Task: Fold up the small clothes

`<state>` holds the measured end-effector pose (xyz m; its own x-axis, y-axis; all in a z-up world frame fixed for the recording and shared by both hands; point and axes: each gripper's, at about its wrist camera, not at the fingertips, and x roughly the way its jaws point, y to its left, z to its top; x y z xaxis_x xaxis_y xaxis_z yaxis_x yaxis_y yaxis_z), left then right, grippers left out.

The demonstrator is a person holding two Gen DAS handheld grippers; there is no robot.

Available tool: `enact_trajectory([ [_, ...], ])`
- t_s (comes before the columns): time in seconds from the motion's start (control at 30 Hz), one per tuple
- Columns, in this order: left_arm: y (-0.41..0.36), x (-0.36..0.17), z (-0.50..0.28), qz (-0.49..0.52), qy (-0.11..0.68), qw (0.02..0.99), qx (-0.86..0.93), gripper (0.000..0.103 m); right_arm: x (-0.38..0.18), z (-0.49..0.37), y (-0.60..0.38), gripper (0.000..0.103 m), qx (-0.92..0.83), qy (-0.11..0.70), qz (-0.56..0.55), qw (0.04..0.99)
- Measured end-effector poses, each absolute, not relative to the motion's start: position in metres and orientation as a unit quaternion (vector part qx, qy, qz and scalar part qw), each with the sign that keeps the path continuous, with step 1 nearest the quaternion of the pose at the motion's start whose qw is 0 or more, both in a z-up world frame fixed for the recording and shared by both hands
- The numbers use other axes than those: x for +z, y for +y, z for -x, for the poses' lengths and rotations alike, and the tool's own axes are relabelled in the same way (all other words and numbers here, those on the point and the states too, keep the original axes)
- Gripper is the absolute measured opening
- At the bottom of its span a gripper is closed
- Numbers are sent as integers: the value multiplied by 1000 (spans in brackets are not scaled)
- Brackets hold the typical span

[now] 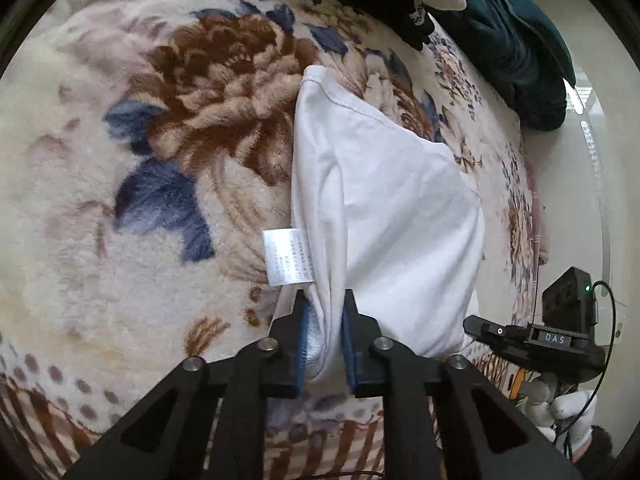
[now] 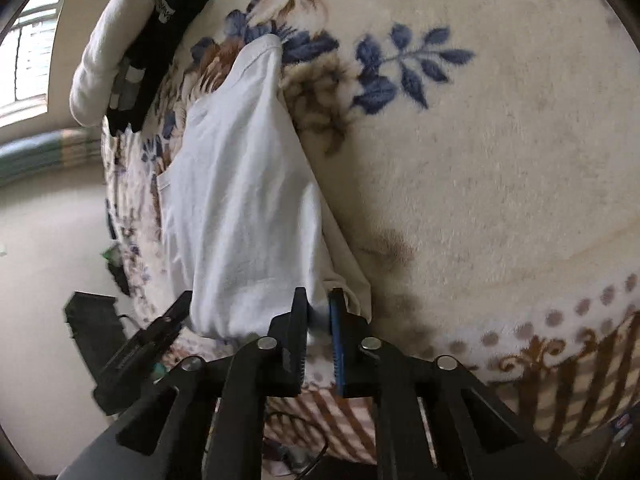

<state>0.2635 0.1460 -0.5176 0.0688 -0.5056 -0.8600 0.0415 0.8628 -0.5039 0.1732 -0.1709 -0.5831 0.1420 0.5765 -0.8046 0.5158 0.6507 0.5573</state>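
Care label (image 1: 287,256) in left view only

white garment (image 1: 384,208) hem hidden between jaws, care label (image 1: 286,256) print illegible

A cream floral plush blanket (image 1: 120,240) covers the bed, pale floor (image 2: 44,264) beside it, daylit window (image 2: 28,60) beyond.

Left side: the floral blanket (image 1: 120,208) lies bare left of the white garment (image 1: 384,200), open for passage.
Far edge: a dark teal garment (image 1: 516,44) and a black-and-cream pile (image 2: 136,48) block the far right of the bed.
Right side: the right gripper (image 1: 532,340) sits just beside the white garment's right edge.
Middle: the white garment hangs between both grippers.
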Motion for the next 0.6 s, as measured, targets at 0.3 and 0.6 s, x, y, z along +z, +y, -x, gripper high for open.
enact_trajectory([
  [0.3, 155, -510, -279, 153, 668, 684, -251, 15, -555, -187, -160, 6, 6, 672, -329, 663],
  [0.6, 148, -515, -234, 137, 667, 682, -269, 46, -557, -173, -162, 48, 53, 689, -363, 626],
])
